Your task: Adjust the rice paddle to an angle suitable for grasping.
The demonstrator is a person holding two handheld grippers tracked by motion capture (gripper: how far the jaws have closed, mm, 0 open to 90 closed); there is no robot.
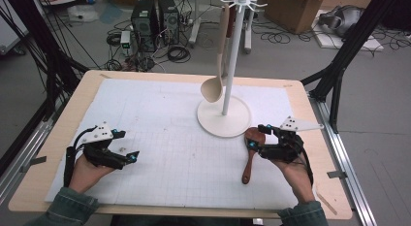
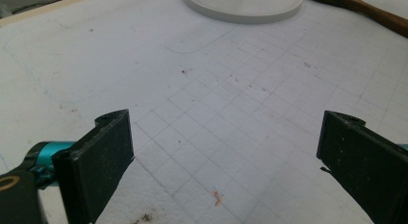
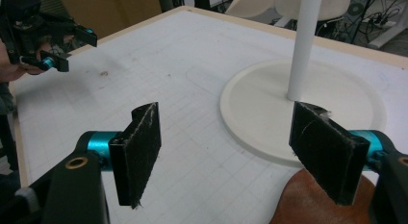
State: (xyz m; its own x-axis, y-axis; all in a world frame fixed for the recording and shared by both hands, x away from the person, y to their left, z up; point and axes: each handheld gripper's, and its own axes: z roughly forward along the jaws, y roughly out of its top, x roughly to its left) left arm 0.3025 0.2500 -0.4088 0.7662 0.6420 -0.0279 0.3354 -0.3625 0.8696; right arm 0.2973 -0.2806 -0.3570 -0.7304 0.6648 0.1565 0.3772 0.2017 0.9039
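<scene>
Right hand-held gripper (image 1: pixel 256 137) jaws wide, over brown wooden spoon (image 1: pixel 251 153) bowl, not gripping. Left hand-held gripper (image 1: pixel 127 145) wide, empty, over desk (image 1: pixel 48 138).

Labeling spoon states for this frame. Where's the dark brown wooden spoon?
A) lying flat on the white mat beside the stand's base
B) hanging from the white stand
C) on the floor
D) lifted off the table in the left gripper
A: the dark brown wooden spoon lies flat on the white mat, just off the stand's base, with the open right gripper over its bowl end.
</scene>
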